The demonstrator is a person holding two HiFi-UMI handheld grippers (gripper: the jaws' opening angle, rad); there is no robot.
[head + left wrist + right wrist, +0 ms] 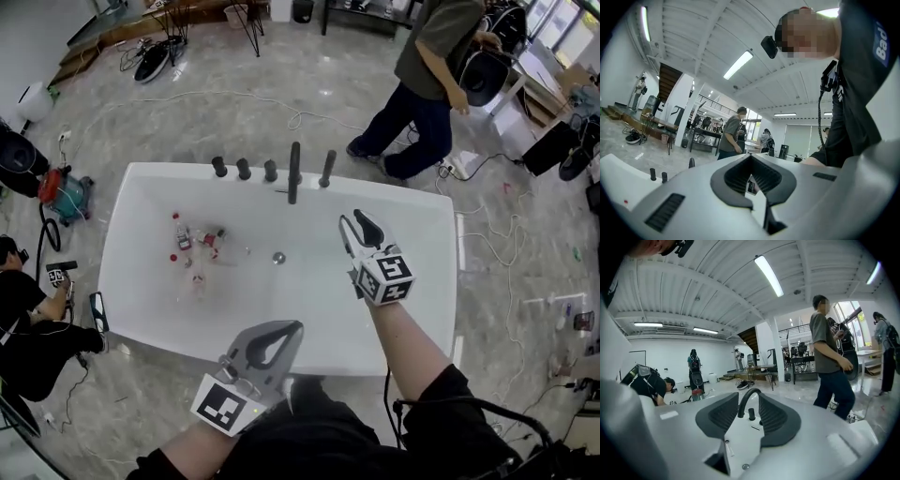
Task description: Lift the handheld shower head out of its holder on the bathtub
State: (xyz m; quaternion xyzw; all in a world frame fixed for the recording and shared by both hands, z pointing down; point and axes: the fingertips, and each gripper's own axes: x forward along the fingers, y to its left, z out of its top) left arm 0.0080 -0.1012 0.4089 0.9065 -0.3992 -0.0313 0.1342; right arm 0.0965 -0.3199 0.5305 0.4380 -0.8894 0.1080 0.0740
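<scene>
The black handheld shower head (327, 169) stands upright in its holder on the far rim of the white bathtub (131, 281). It is just right of the black spout (294, 173). My right gripper (352, 219) hangs over the tub's right half, short of that rim, open with nothing between its jaws. In the right gripper view the right gripper (749, 397) frames the spout (744, 401) and a short black post (752, 414) beside it. My left gripper (298, 326) is shut and empty at the tub's near rim. In its own view the left gripper (751, 157) points level across the room.
Three black knobs (244, 169) line the rim left of the spout. Small red-and-white bottles (192, 242) lie in the tub near the drain (278, 258). A person (427, 84) stands behind the tub at the right and another crouches at the left (28, 314). Cables (506, 272) cross the floor.
</scene>
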